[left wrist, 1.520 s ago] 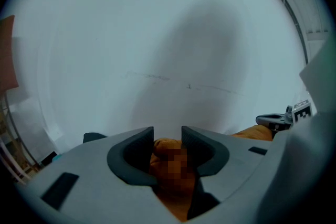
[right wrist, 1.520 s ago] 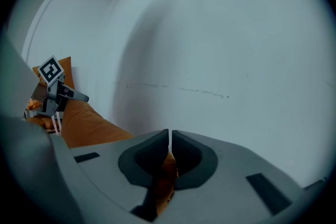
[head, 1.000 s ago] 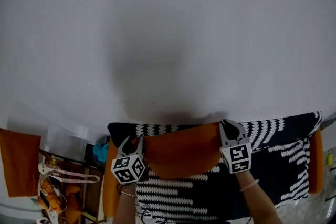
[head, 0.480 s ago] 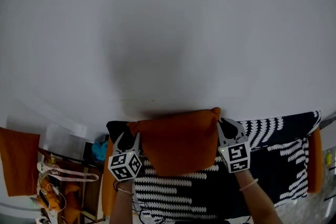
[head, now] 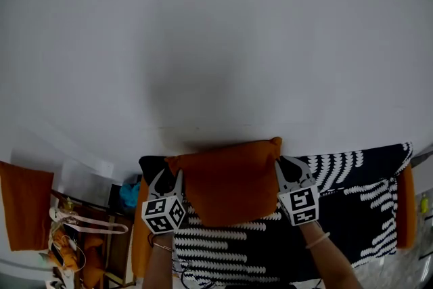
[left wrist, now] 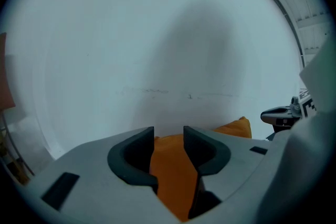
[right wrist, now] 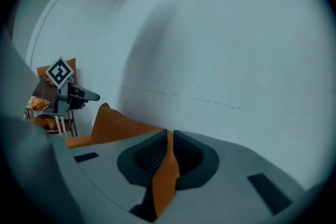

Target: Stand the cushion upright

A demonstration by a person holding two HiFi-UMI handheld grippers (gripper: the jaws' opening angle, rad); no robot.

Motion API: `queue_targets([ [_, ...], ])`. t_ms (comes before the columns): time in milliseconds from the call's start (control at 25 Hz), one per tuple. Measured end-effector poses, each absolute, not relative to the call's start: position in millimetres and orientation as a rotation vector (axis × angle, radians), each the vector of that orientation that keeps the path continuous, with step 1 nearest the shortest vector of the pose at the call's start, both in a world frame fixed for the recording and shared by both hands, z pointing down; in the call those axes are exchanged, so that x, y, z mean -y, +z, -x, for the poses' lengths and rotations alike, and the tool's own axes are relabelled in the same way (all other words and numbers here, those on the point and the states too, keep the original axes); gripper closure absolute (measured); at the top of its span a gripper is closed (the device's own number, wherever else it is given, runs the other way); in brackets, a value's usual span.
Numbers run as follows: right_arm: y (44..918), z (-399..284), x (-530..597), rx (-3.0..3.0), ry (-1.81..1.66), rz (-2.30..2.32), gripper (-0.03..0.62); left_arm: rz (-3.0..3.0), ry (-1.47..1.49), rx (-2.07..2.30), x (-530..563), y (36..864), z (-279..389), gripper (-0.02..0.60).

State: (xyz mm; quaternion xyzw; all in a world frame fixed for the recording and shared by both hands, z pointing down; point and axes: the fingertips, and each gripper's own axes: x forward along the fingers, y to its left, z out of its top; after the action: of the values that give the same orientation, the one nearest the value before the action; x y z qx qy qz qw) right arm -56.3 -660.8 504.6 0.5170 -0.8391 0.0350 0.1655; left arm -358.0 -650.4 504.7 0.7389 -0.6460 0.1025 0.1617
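Note:
The orange cushion [head: 230, 179] stands against the white wall, on a sofa with a black-and-white patterned cover [head: 352, 193]. My left gripper [head: 169, 177] is at the cushion's left edge. In the left gripper view the orange fabric [left wrist: 173, 176] fills the gap between the jaws of the left gripper [left wrist: 168, 136]; they have just been closing on it. My right gripper [head: 287, 166] holds the right edge. In the right gripper view the right gripper [right wrist: 169, 136] is shut on a thin fold of the cushion [right wrist: 113, 123].
The white wall [head: 216, 44] fills most of the head view, just behind the cushion. Another orange cushion [head: 407, 206] sits at the sofa's right end. An orange cloth [head: 24, 206] and a cluttered rack [head: 81, 233] are at the lower left.
The cushion's top edge has risen, so it now stands taller against the wall. Both grippers have stayed at its two side edges, the left one lifting slightly.

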Motion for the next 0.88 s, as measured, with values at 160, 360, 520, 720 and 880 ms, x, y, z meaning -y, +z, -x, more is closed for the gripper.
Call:
queue_targets([
  [160,500.7,56.4,649.1,2.402,0.100,-1.464,0.554,-2.119,0.302,1.839,638.6,500.8,350.3,0.414],
  [360,489.9,59.5,629.4,2.423,0.096,-1.452,0.556,-2.132,0.310,1.839,617.4,490.4,342.4,0.440],
  [520,480.2,61.3,612.5,2.440,0.089,-1.438,0.560,-2.143,0.321,1.840,599.3,481.4,335.8,0.476],
  [720,466.2,63.0,591.1,2.471,0.080,-1.423,0.569,-2.155,0.321,1.841,577.0,469.0,328.4,0.520],
  [880,453.7,67.5,571.1,2.496,0.070,-1.403,0.577,-2.173,0.308,1.858,555.0,452.1,321.4,0.539],
])
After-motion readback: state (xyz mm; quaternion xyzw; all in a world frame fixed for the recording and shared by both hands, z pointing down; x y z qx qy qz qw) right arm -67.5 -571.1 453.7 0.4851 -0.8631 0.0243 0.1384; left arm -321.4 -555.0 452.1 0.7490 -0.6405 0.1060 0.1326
